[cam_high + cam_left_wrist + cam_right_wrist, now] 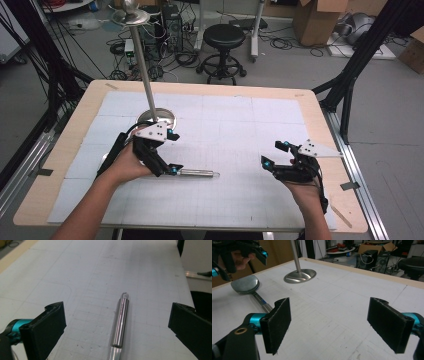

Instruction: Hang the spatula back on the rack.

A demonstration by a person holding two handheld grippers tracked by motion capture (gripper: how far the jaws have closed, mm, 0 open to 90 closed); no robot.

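- My left gripper (170,162) hovers low over the steel ladle's handle (120,322), jaws spread wide to either side of it and gripping nothing, lined up so they can close across the shaft.
- The ladle lies flat on the white gridded mat (235,130), its bowl (245,284) toward my left and its hanging loop (125,295) pointing toward my right.
- My right gripper (275,156) waits well apart at the mat's right, jaws wide open and empty, facing the ladle, likely ready to assist.
- Behind stands the hanging rack, its round base (300,275) on the mat and its pole (142,65) upright, probably where the loop belongs.
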